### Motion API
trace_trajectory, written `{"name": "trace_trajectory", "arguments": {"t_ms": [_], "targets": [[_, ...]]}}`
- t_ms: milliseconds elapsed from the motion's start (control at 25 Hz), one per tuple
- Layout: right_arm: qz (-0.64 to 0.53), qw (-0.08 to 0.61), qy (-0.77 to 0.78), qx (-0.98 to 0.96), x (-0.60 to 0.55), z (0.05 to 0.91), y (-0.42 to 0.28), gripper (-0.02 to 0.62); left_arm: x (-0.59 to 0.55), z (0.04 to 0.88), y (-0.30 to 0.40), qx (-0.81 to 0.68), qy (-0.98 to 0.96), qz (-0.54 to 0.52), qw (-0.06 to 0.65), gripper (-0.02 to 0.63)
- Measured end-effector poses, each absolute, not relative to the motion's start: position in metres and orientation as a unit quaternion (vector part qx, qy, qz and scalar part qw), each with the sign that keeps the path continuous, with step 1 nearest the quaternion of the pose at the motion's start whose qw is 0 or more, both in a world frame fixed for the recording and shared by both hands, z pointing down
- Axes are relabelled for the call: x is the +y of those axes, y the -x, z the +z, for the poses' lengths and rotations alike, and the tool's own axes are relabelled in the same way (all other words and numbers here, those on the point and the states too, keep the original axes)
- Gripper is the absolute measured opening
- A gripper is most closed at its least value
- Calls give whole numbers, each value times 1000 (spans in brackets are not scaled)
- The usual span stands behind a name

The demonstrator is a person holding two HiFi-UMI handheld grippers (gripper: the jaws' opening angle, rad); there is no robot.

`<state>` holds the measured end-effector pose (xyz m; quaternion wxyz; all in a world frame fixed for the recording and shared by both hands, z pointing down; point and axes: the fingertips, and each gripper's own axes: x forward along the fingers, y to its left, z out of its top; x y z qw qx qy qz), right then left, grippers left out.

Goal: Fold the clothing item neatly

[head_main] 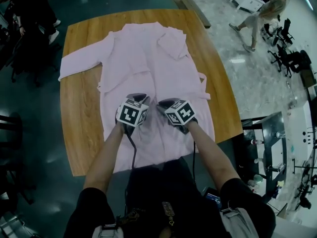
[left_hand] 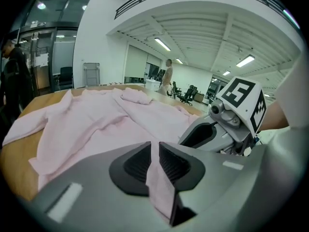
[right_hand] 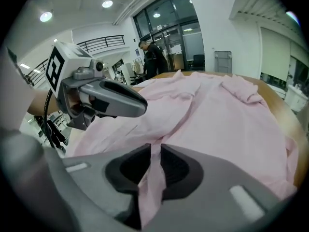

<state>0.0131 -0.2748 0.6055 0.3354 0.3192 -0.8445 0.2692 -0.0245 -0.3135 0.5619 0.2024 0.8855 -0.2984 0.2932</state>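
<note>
A pale pink robe-like garment (head_main: 148, 58) lies spread on the wooden table (head_main: 81, 108), with one sleeve stretched to the left and its hem hanging over the near edge. Both grippers sit side by side on its middle lower part. My left gripper (head_main: 140, 99) is shut on a fold of the pink cloth, which runs between its pads in the left gripper view (left_hand: 154, 153). Close on its right, my right gripper (head_main: 166, 104) is likewise shut on a raised pleat of the garment (right_hand: 155, 161). The cloth (right_hand: 217, 110) rises in a ridge toward each grip.
A person (head_main: 262, 14) walks on the pale floor at the far right, near office chairs (head_main: 287, 58). Another person (head_main: 34, 9) stands by the table's far left corner. A dark chair (head_main: 10, 128) is at the left, and a dark shelf unit (head_main: 267, 133) at the right.
</note>
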Motion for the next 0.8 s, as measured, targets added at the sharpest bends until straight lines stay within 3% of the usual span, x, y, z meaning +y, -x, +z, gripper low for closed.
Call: {"name": "trace_trajectory", "arguments": {"t_ms": [200,520,800], "targets": [[245,310,-292,-871,-283,580,-29,60,-332,547,10,-320,-881,295,188,60],[223,253,-326,-883,-349,525,-112,60,-372,532,-26,-371,-858,308,178,28],[177,262,-363,-876,-444,514,-166,60,-424,532,-38,-410,-842,307,170,15]]}}
